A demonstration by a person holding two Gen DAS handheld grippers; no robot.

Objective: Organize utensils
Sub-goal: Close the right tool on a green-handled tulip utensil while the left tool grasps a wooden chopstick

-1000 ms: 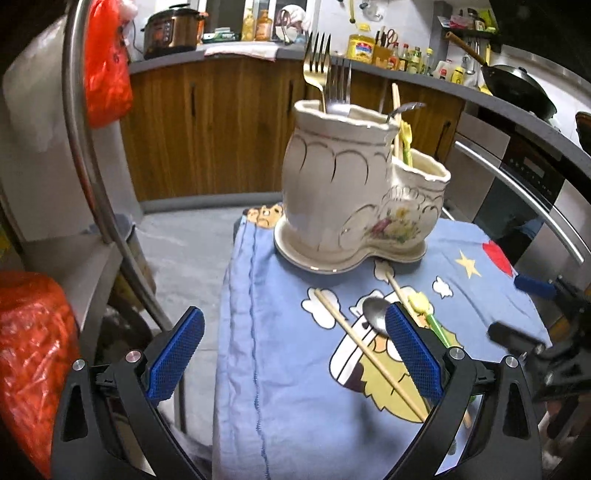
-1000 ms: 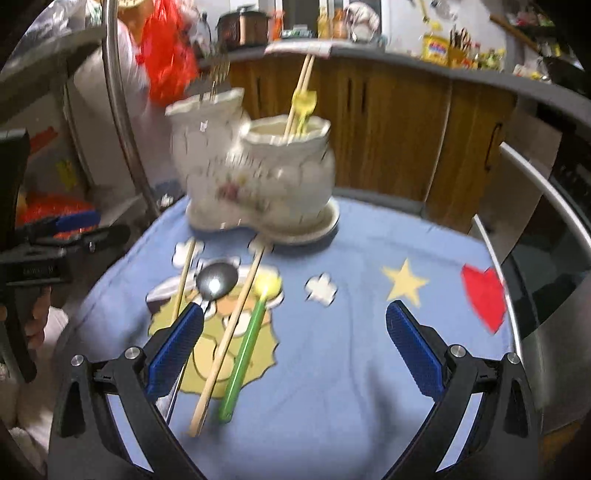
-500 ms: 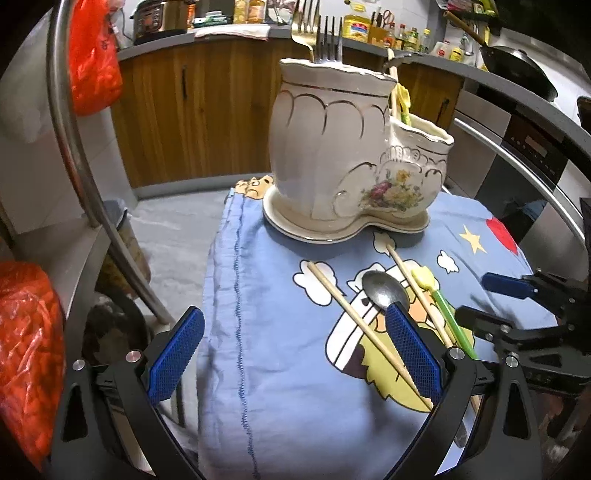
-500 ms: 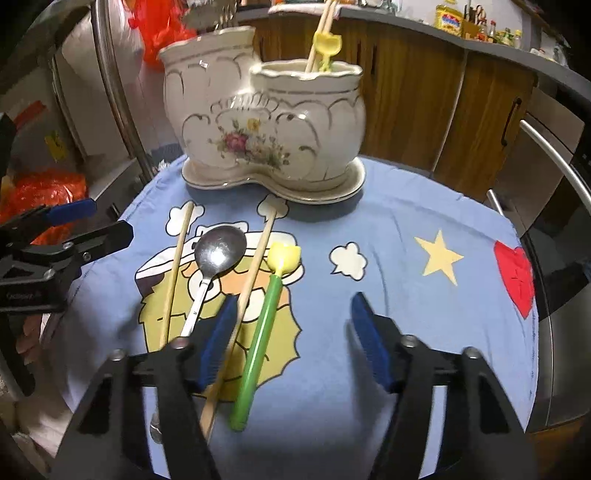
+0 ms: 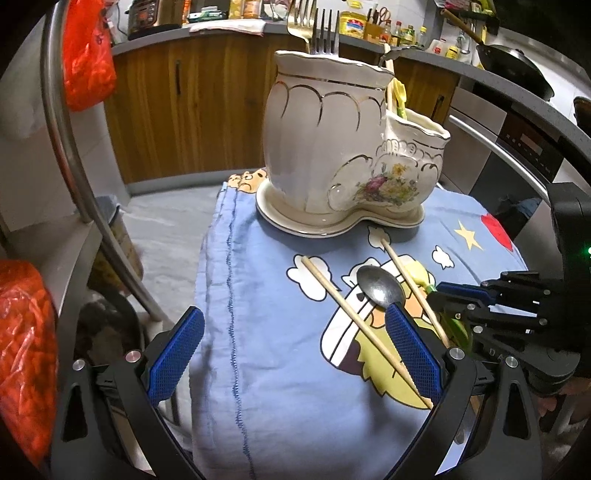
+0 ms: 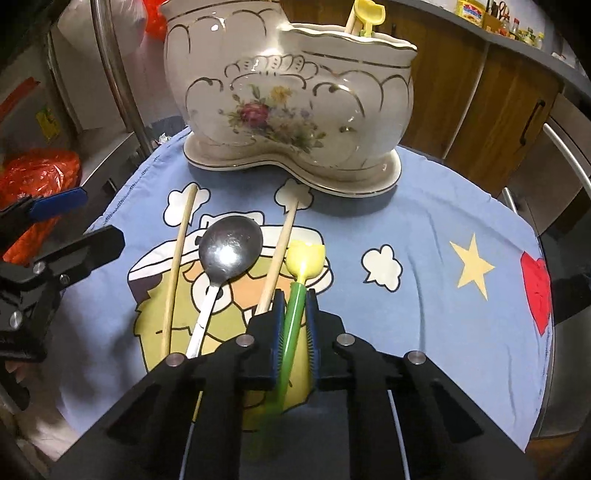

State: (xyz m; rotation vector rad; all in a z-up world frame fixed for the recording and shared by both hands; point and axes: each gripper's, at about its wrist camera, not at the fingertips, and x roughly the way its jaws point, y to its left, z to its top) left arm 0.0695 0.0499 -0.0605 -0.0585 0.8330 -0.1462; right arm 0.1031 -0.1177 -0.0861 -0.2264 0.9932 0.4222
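Note:
A white two-part ceramic utensil holder (image 6: 288, 99) stands at the far side of the blue cloth; it also shows in the left wrist view (image 5: 343, 155), with forks (image 5: 321, 33) in its tall part. On the cloth lie two wooden chopsticks (image 6: 179, 266) (image 6: 279, 258), a metal spoon (image 6: 225, 254) and a green-handled yellow spoon (image 6: 299, 280). My right gripper (image 6: 293, 314) is shut on the green handle, low on the cloth. My left gripper (image 5: 291, 347) is open and empty, near the cloth's left edge, with its right finger by the spoon (image 5: 378, 288).
The blue cartoon cloth (image 6: 424, 229) covers a small round table with a drop at its left edge (image 5: 218, 258). Red bags (image 5: 22, 343) hang at the left. Wooden cabinets (image 5: 192, 103) and an oven (image 5: 517, 147) stand behind.
My right gripper moved forward and down and closed on the green-handled spoon. My left gripper moved closer to the holder and stayed open.

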